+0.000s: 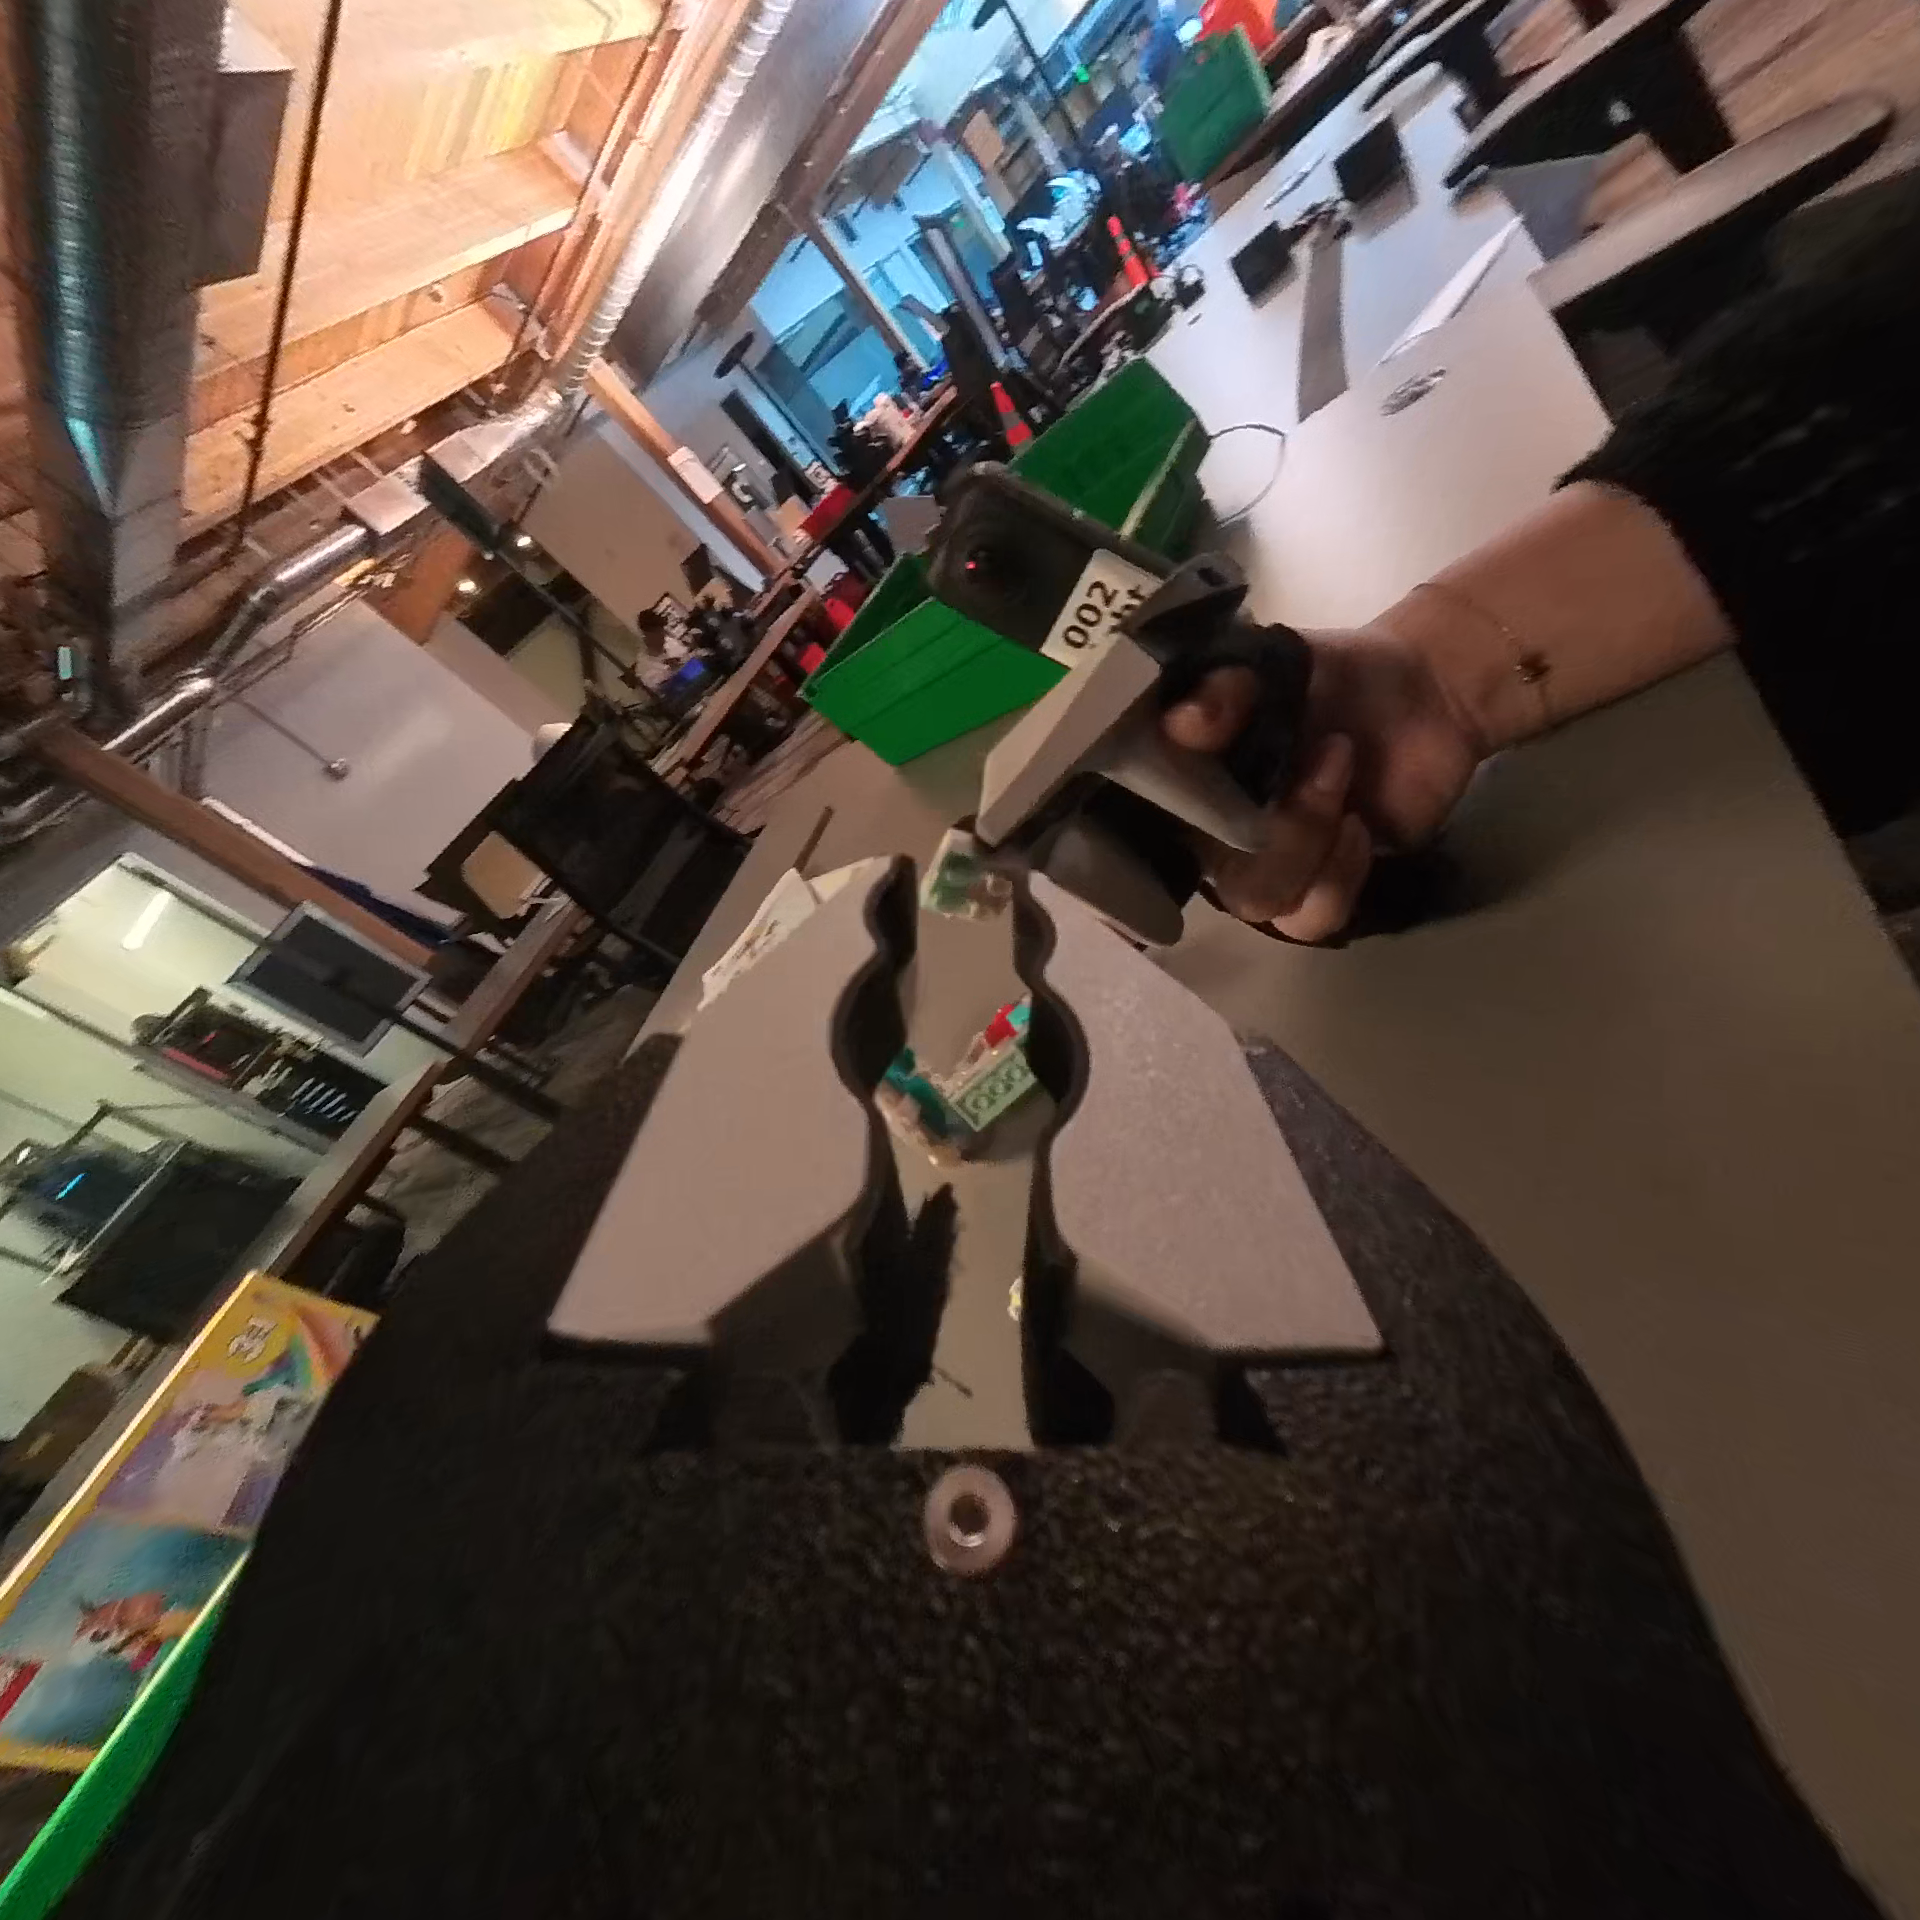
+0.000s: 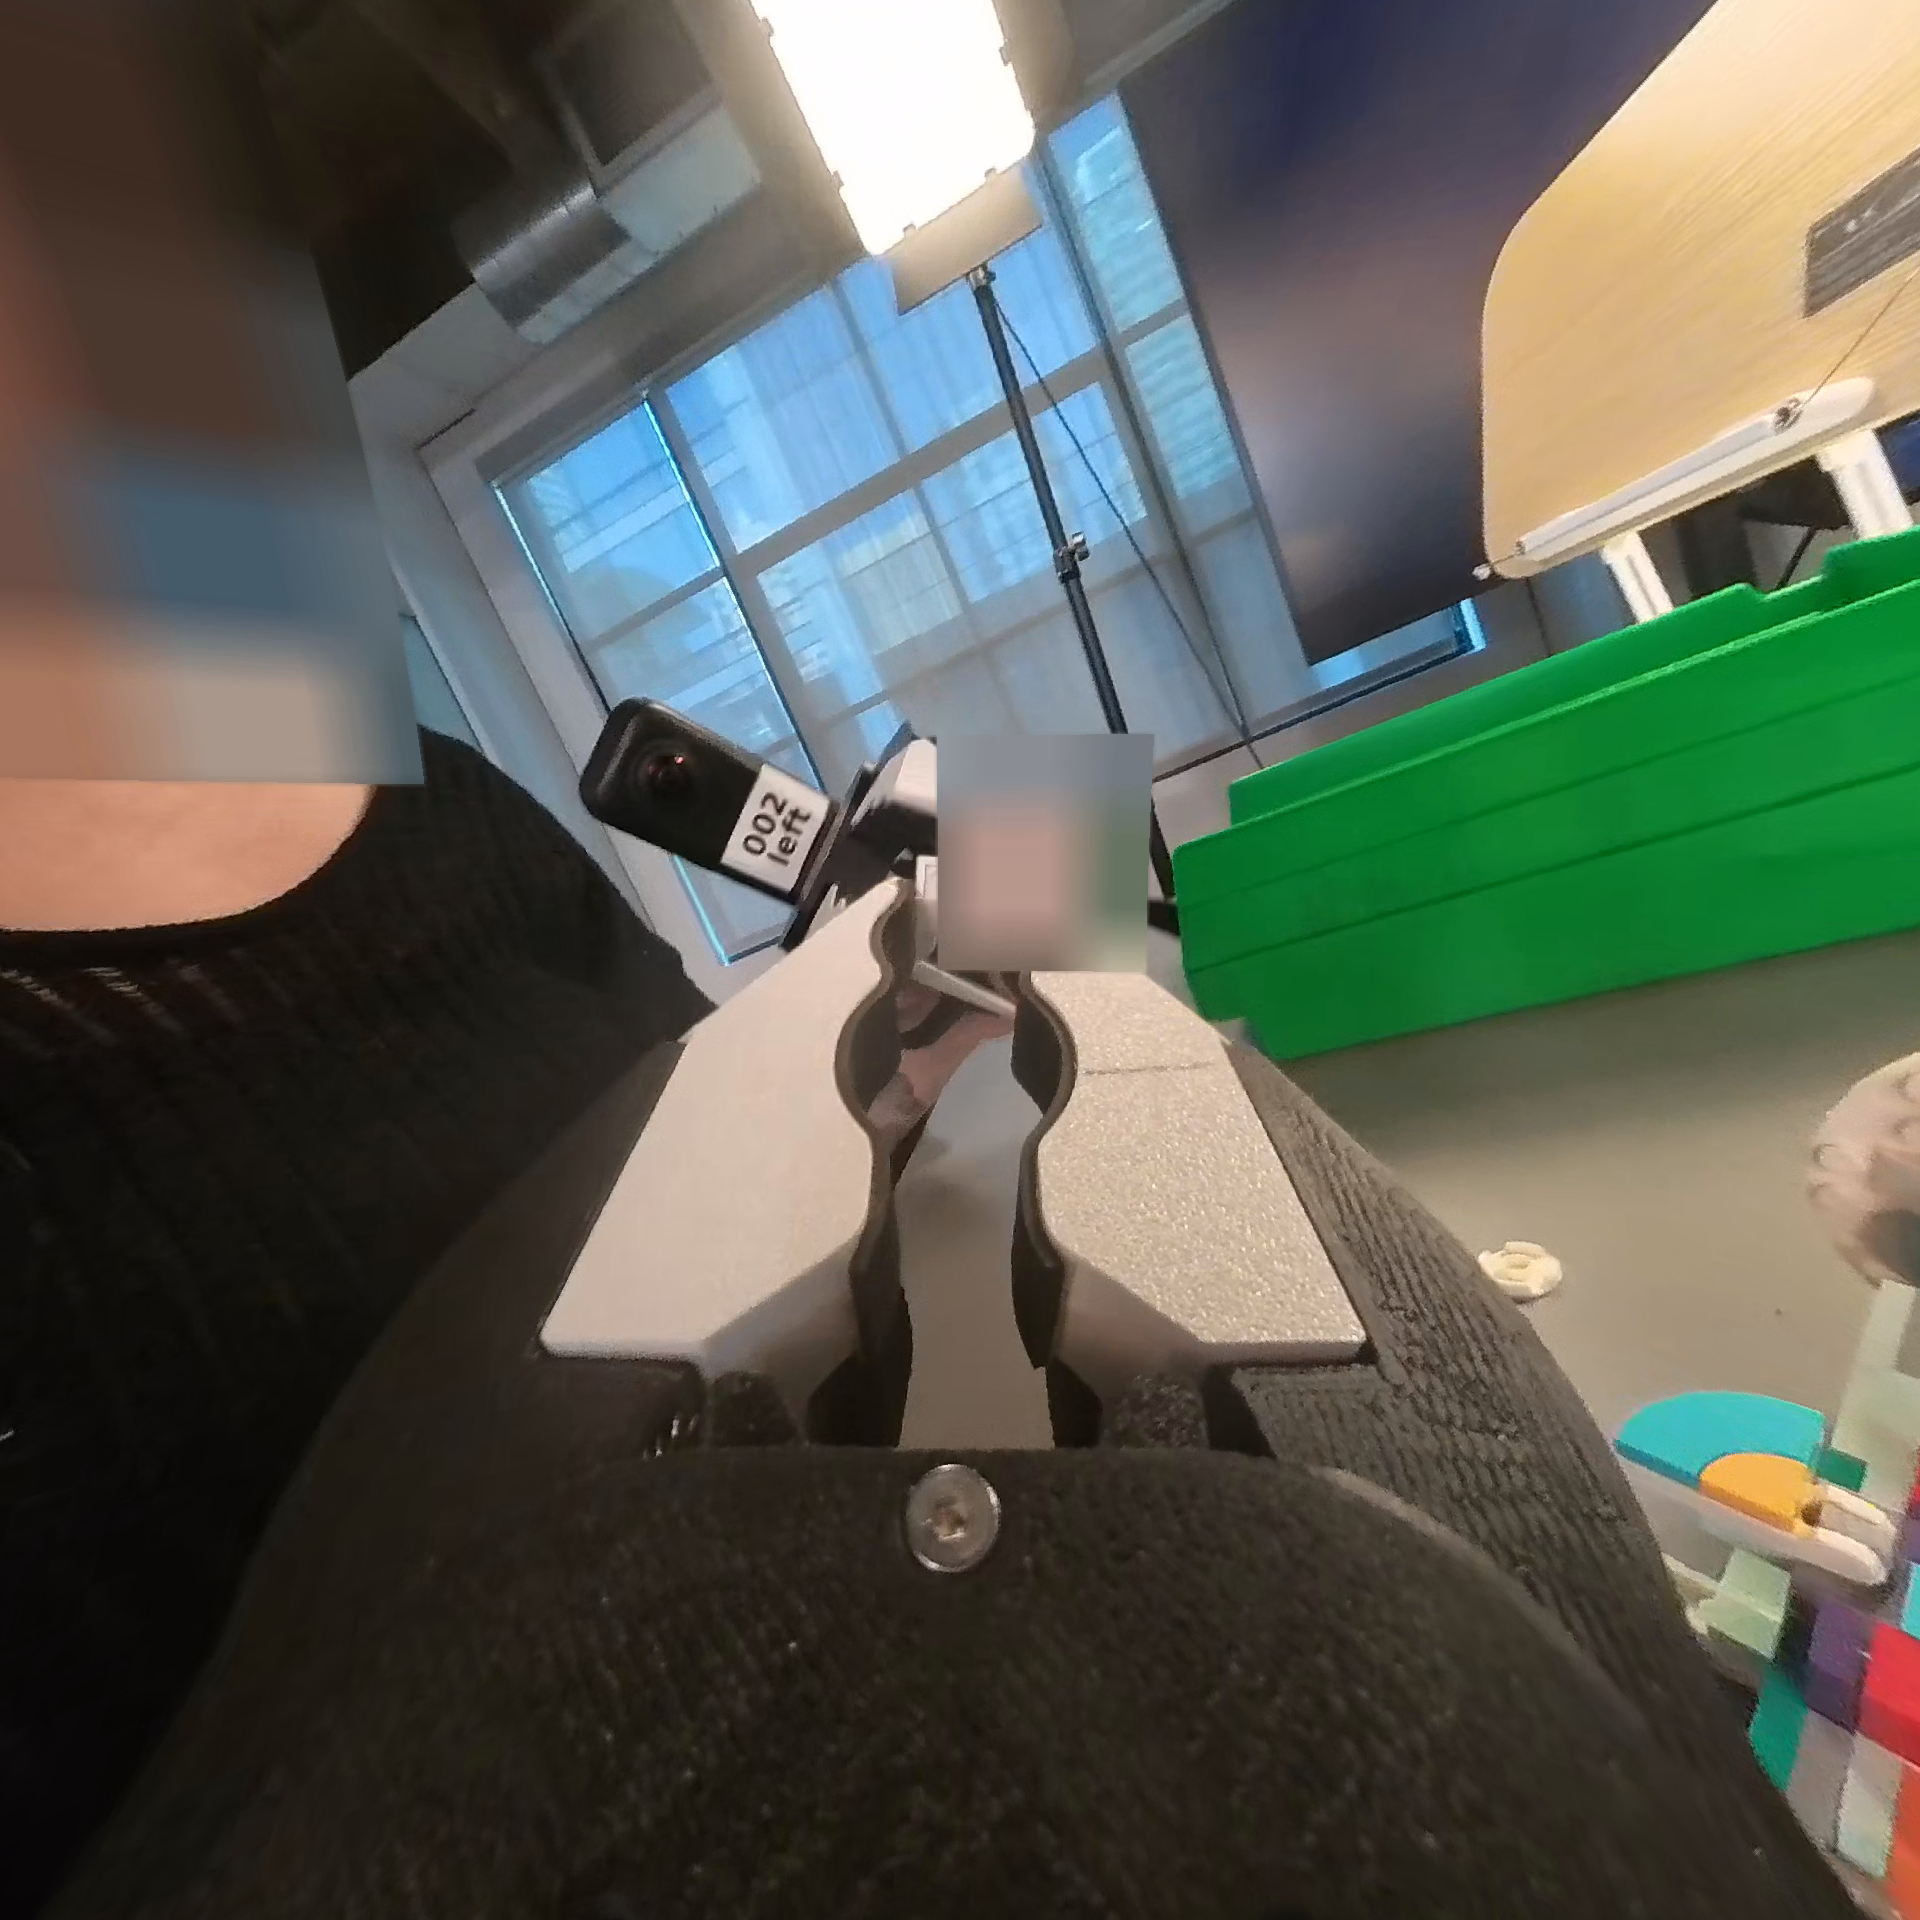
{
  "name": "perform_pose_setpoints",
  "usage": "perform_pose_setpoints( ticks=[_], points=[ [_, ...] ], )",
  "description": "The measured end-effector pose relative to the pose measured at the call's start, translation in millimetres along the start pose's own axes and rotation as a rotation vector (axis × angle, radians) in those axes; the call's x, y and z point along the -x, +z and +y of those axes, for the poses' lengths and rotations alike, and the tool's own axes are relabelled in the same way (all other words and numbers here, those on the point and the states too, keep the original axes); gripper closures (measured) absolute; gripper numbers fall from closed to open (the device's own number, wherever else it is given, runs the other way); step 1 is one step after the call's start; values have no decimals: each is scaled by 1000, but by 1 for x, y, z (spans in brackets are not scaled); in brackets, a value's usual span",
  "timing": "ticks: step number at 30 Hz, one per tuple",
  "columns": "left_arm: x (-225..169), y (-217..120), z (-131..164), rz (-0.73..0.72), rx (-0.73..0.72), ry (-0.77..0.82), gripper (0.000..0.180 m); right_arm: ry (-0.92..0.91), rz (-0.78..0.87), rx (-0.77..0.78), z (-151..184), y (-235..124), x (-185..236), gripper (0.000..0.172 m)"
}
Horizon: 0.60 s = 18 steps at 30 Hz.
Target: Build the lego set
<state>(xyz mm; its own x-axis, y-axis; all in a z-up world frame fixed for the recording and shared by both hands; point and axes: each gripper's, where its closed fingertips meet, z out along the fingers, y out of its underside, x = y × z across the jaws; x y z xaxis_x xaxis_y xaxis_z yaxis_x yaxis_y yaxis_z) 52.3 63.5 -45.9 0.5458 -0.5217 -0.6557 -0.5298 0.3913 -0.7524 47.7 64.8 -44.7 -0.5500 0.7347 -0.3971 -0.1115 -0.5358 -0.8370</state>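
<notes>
The left claw (image 1: pixel 961 894) fills the lower middle of its own view, its two grey fingers (image 1: pixel 727 1143) a narrow way apart. A small green and white brick piece (image 1: pixel 961 883) sits right at the mouth between the tips. Whether the left pads press on it cannot be told.

Through the gap lower down between these fingers, loose coloured bricks (image 1: pixel 982 1081) lie on the grey table (image 1: pixel 1507 1195). At the lower left edge stands a bright picture-printed cardboard box (image 1: pixel 156 1507).

Just beyond the left tips, right of centre, the right claw (image 1: pixel 982 844) comes in from the right. A hand (image 1: pixel 1382 748) holds it, and its tip is clamped on the same small piece.

In the right wrist view the right claw's own fingers (image 2: pixel 727 1143) also stand narrowly apart. A blurred patch covers their tips. At the lower right of that view stands a many-coloured brick build (image 2: pixel 1829 1662), with a small cream round part (image 2: pixel 1522 1270) on the table beyond it.

Farther off, stacked green plastic bins (image 1: pixel 966 665) stand on the table past the claws. A black light stand (image 2: pixel 1039 468) rises before tall windows (image 2: pixel 831 520) at the centre of the right wrist view.
</notes>
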Motion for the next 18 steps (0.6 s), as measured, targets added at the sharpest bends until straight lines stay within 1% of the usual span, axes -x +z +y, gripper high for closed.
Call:
perform_pose_setpoints(
  ticks=[2,3,5,8,10,14,18],
  points=[
    [-4,0,1,40,2,5,169,-5,0,18,3,0,0,158],
    [-3,-1,1,59,3,-45,169,-26,8,24,4,0,0,158],
    [-2,-3,-5,118,-52,-249,168,-98,4,33,6,0,5,158],
    [3,-10,-13,215,-154,-573,161,-228,3,78,12,5,15,158],
    [2,-13,-14,282,-182,-693,160,-280,11,92,14,5,17,157],
    [-11,-11,-7,356,-133,-745,158,-310,23,74,10,4,17,158],
    [-11,-10,-6,366,-148,-789,165,-357,35,106,15,8,17,158]
  ],
)
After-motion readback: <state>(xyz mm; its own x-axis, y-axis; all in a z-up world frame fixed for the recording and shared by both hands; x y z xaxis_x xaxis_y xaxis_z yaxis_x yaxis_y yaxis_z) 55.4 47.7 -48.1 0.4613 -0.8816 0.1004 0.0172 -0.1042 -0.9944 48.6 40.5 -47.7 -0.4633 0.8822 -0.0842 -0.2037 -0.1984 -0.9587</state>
